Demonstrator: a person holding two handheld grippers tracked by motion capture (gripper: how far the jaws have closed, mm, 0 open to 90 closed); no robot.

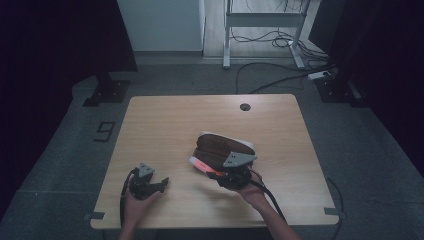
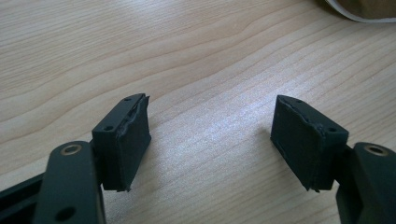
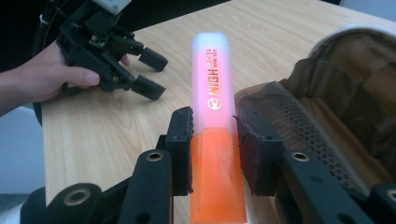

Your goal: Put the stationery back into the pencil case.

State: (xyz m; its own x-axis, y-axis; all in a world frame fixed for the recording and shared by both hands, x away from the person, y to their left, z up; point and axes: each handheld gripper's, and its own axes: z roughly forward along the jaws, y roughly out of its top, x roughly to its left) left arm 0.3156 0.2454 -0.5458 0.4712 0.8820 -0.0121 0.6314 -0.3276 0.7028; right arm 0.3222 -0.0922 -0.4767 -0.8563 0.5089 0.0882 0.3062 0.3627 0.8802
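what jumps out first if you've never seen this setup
The bright orange highlighter, clamped between the jaws of the right gripper, stands out beside the open brown pencil case at mid-table. The left gripper hangs open over bare wood nearer the table's left front.

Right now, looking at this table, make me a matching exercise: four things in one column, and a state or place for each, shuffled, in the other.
Things:
1. left gripper
2. right gripper
3. highlighter
4. brown pouch

States:
A. lies open on the table, mesh lining showing
B. orange, clamped between two jaws
C. jaws wide apart over bare wood
D. shut on a pen beside the pouch

Pairs: 1-C, 2-D, 3-B, 4-A
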